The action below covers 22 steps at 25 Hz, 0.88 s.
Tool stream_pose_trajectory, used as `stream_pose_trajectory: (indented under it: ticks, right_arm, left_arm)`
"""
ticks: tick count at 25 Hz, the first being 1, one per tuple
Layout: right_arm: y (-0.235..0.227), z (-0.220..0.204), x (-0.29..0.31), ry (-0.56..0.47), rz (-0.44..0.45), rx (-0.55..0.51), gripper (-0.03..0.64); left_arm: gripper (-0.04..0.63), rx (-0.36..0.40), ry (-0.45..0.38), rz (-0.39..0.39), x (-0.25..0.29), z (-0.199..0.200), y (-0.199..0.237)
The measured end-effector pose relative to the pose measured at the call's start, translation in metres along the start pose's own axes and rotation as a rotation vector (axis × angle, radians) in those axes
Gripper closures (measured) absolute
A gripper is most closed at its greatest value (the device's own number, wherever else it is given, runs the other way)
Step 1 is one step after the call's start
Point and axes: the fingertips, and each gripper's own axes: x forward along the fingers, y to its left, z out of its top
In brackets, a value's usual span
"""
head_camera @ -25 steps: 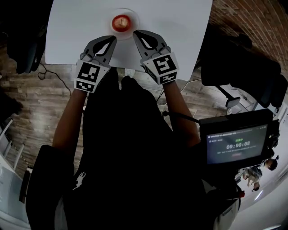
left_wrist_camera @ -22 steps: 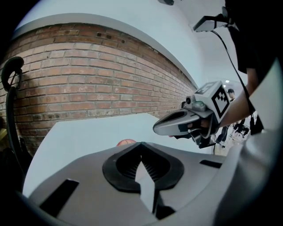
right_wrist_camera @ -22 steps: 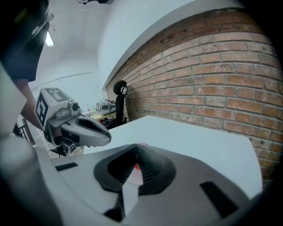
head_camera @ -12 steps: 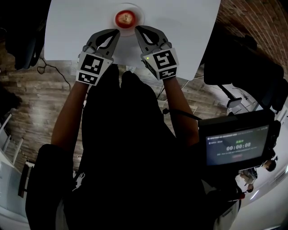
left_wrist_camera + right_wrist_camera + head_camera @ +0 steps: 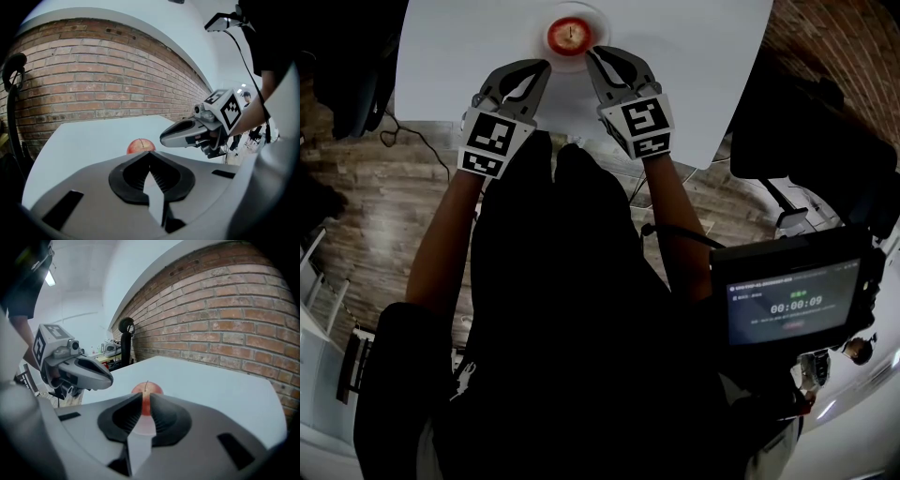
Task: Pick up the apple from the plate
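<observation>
A red apple (image 5: 569, 35) sits on a white plate (image 5: 592, 21) at the far middle of the white table (image 5: 441, 75). My left gripper (image 5: 544, 66) hovers just short of the plate's near left side, jaws shut and empty. My right gripper (image 5: 592, 52) hangs at the plate's near right edge. Its jaws are opening, a narrow slit apart, with nothing between them. In the left gripper view the apple (image 5: 139, 146) shows above the shut tips (image 5: 150, 153), with the right gripper (image 5: 163, 139) beside it. In the right gripper view the apple (image 5: 147, 389) lies beyond the slit (image 5: 145, 398).
A brick wall (image 5: 220, 324) runs behind the table. Dark chairs stand at the table's left (image 5: 352, 84) and right (image 5: 825, 131). A small screen (image 5: 792, 300) is at the lower right. A cable (image 5: 412, 141) lies on the wooden floor.
Both grippers have edged forward and lower towards the plate, staying on either side of the apple. The apple has not moved on the plate.
</observation>
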Motion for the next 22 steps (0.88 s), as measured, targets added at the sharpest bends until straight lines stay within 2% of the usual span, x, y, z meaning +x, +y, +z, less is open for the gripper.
stream_pose_trajectory:
  ticks: [15, 18, 22]
  right_arm:
    - [0.005, -0.003, 0.007, 0.031, 0.032, -0.030, 0.460]
    - [0.004, -0.002, 0.008, 0.032, 0.028, -0.031, 0.406]
    - [0.004, -0.003, 0.009, 0.036, 0.029, -0.036, 0.377]
  left_arm:
    - [0.589, -0.013, 0.005, 0.027, -0.011, -0.003, 0.005]
    - [0.589, -0.012, 0.001, 0.028, -0.011, -0.001, 0.005]
    - [0.589, -0.012, -0.004, 0.033, -0.013, 0.001, 0.005]
